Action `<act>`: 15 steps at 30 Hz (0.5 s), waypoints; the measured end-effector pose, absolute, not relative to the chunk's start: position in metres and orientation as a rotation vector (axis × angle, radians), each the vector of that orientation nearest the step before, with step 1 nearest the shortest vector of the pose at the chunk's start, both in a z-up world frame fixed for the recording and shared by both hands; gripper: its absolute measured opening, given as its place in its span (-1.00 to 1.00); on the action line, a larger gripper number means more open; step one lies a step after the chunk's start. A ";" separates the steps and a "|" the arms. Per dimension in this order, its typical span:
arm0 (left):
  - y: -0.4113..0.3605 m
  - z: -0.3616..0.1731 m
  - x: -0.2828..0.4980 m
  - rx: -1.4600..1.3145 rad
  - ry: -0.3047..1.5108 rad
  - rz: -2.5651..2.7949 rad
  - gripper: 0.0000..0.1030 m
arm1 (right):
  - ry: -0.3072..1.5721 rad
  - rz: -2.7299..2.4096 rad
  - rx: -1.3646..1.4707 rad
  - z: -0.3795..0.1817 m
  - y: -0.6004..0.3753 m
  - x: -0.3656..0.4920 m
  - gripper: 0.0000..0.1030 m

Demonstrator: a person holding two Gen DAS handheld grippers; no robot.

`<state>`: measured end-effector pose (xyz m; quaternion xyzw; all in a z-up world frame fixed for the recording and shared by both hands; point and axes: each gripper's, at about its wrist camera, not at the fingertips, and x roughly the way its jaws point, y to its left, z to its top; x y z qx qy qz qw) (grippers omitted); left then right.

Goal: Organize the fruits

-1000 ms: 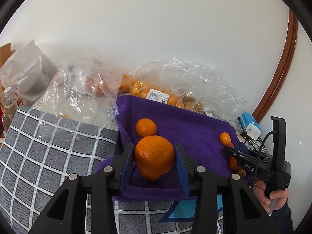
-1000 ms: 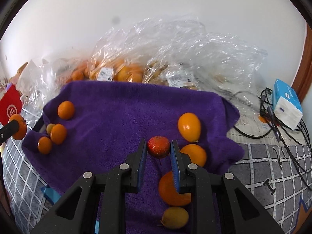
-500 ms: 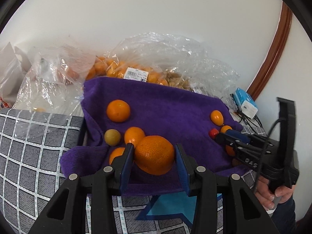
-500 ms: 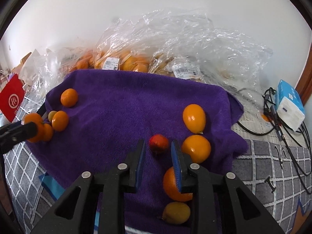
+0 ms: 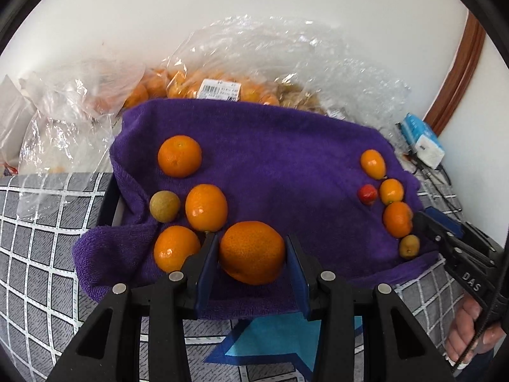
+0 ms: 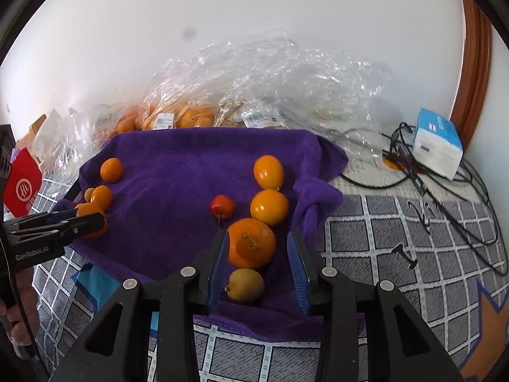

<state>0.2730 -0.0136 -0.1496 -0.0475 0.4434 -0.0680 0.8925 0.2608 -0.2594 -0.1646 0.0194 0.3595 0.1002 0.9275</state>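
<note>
- Between the left gripper (image 5: 252, 262) pads sits a big orange (image 5: 251, 252), pinched on both sides, low over the near edge of the purple towel (image 5: 280, 165).
- Around it on the towel's left side: one mandarin (image 5: 176, 248) at 9 o'clock just beside the left pad, another (image 5: 206, 207) at 11, a greenish-brown small fruit (image 5: 164, 206) touching that one's left side, and a third mandarin (image 5: 179, 156) further up at 11.
- Over on the right gripper (image 6: 257, 269), the jaws are spread wide and gripping nothing. A stem-up orange (image 6: 251, 242) and a small yellow fruit (image 6: 245, 285) lie loose on the towel between the pads.
- From that orange, a yellow-orange round fruit (image 6: 269, 207) is touching at 1 o'clock, an oval one (image 6: 268, 172) sits beyond it at 12, and a little red fruit (image 6: 221, 207) is at 10, near but apart.
- Way out at 12, crinkly clear plastic bags (image 6: 270, 89) with more fruit are piled against the wall; a blue-and-white box (image 6: 437, 143) with black cables sits at 2.
</note>
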 end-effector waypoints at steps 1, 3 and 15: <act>-0.014 -0.151 0.274 -0.095 0.927 -0.134 -0.22 | 0.738 0.208 0.039 -0.165 -0.259 0.261 -0.27; -0.012 -0.152 0.273 -0.101 0.922 -0.133 -0.22 | 0.738 0.213 0.036 -0.166 -0.258 0.260 -0.27; -0.012 -0.148 0.266 -0.077 0.924 -0.146 -0.05 | 0.768 0.212 0.027 -0.171 -0.250 0.259 -0.27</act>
